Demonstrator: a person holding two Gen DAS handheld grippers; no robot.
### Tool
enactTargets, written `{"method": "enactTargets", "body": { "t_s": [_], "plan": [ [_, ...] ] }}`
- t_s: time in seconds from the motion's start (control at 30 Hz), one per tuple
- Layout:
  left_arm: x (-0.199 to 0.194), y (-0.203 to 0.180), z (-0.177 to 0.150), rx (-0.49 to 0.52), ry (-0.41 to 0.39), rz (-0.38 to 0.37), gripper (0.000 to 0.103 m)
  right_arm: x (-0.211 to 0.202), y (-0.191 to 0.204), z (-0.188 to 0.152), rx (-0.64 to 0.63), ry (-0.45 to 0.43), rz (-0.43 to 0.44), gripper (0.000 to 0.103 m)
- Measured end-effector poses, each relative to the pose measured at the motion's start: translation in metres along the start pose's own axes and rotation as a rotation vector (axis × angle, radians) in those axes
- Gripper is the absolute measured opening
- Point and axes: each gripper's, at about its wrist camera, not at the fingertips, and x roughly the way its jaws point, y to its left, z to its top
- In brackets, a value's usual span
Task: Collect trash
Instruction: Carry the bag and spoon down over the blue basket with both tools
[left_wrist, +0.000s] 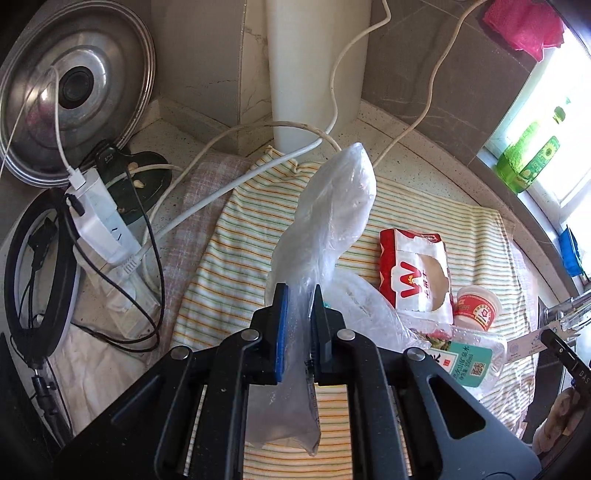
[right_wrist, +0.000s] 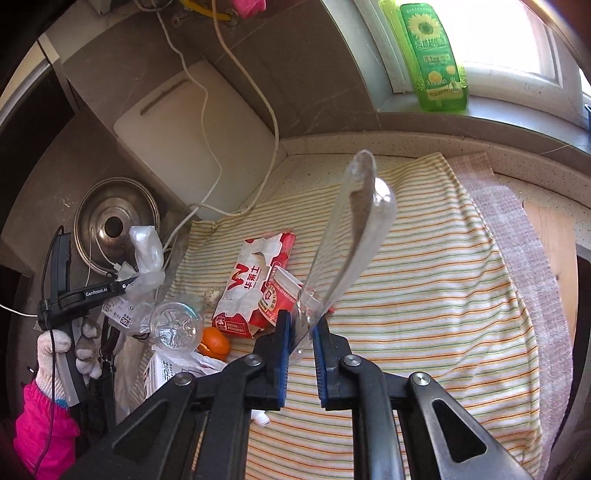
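A: While the left gripper (left_wrist: 297, 291) is clamped on the neck of the clear plastic bag (left_wrist: 332, 206), the bag stands up twisted and closed above the pads. If it is meant to take the trash, nothing can go in until its mouth is spread.

B: And the right gripper (right_wrist: 303, 325)?

A: Pinched on one thin edge of a clear plastic strip (right_wrist: 354, 236), which rises well above the striped cloth (right_wrist: 443, 295). The hold is narrow and the plastic is slick, so a quick swing could let it slide out and drop.

B: What lies beyond the grippers?

A: Near the bag sit the rest of the trash on the cloth: a crushed water bottle (left_wrist: 476, 354), a small red-and-white cup (left_wrist: 478, 306) and a torn red tissue pack (left_wrist: 413, 273). In the right view an orange peel (right_wrist: 216, 341) lies beside the pack.

B: Any risk farther back?

A: Yes. White cables (left_wrist: 229, 192) trail across the cloth's far edge toward a power strip (left_wrist: 99, 218). I judge that a dragged bag could snag them.
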Motion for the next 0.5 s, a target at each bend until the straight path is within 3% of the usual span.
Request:
{"method": "enactTargets", "body": {
  "t_s": [0.5],
  "plan": [
    [-0.070, 0.003, -0.083, -0.112, -0.055, -0.022, 0.008, -0.050, 0.010, -0.010, -0.122, 0.026, 0.112, 0.010]
  ]
}}
